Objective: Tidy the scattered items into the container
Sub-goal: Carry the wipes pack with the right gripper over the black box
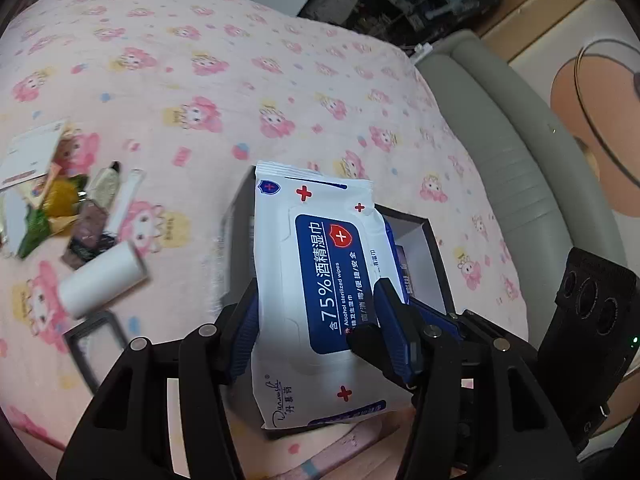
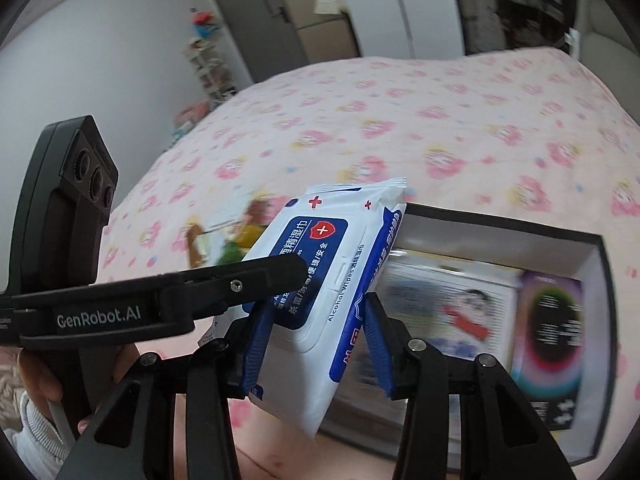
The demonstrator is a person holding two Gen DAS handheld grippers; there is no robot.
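Fingers: the wipes pack (image 1: pixel 320 280) is pinched by both the left gripper (image 1: pixel 320 316) and right gripper (image 2: pixel 316 336).
Advice: the pack should be lowered level into the box (image 2: pixel 600 248).

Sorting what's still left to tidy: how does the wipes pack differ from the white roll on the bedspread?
The wipes pack is flat, printed blue and red, and held up over the box; the white roll is a plain cylinder. The pack is clamped by both the left gripper and right gripper; the roll lies loose on the bedspread. Both are mostly white.
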